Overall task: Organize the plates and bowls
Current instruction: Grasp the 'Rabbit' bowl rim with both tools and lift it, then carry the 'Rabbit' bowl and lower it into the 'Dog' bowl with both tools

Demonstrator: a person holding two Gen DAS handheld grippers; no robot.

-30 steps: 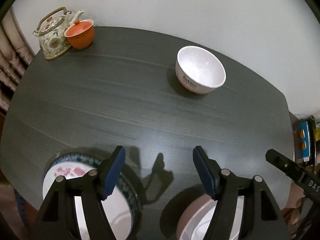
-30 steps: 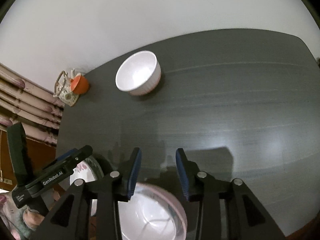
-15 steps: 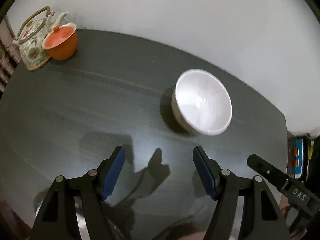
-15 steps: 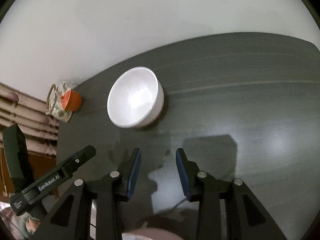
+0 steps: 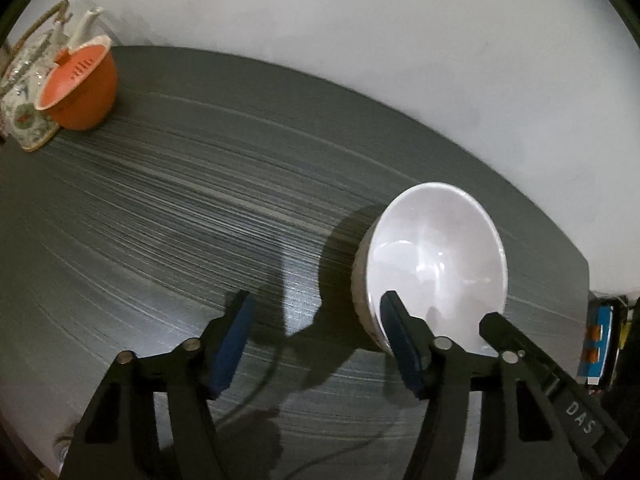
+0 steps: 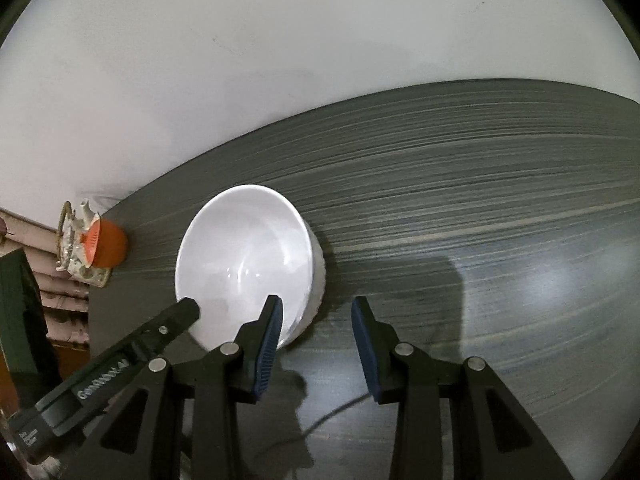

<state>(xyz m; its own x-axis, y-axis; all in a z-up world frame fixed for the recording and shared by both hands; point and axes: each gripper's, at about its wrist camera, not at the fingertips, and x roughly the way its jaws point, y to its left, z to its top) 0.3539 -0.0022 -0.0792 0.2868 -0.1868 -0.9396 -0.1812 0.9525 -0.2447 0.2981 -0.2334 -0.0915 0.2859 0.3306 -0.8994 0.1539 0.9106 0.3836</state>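
Observation:
A white bowl [image 5: 436, 256] [image 6: 248, 252] stands upright on the dark grey table [image 5: 200, 200] [image 6: 480, 200]. My left gripper [image 5: 318, 340] hovers at the bowl's left side with its jaws closing. Its right fingertip [image 5: 394, 320] is over the near rim, so the bowl's left wall lies just inside the gap, with no pad pressing on it. My right gripper [image 6: 318, 340] is open at the bowl's right side. Its left fingertip [image 6: 272, 320] reaches over the rim, and the right wall sits between its fingers, untouched. Each view also shows one black finger of the other gripper.
A patterned teapot [image 5: 24, 80] [image 6: 74, 248] and an orange lidded cup [image 5: 80, 84] [image 6: 108, 246] stand in the table's far left corner by the white wall. A blue and orange object [image 5: 600, 344] lies beyond the table's right edge. Bare tabletop stretches to the right of the bowl.
Both grippers moved forward and down onto the white bowl, which now fills the near part of each view. The plates at the table's near edge dropped out of sight. The left jaws narrowed slightly.

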